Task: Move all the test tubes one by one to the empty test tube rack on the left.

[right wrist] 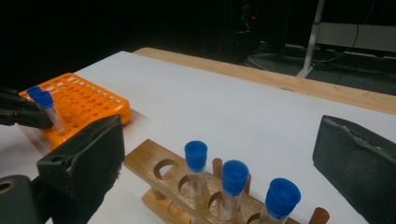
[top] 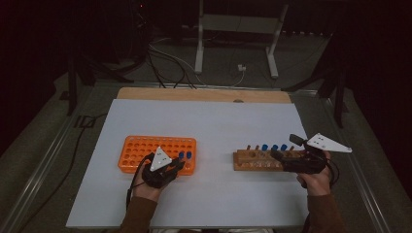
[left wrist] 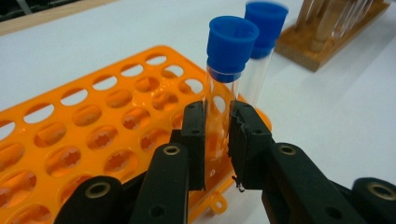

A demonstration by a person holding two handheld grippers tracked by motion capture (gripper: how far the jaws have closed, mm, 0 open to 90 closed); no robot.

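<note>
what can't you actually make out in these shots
- Left gripper view: the base of the gripped test tube, hidden behind the left tool.
- Right gripper view: the wooden rack's near end, cut off by the bottom edge.
- High view: the orange rack's hole count, too small.

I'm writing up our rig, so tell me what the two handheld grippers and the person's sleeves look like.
Both are black. The left gripper has narrow notched jaws on bolted links, the right gripper broad padded jaws. Each carries a white three-cornered plate with dark dots and trails a black cable. The sleeves are brown.
</note>
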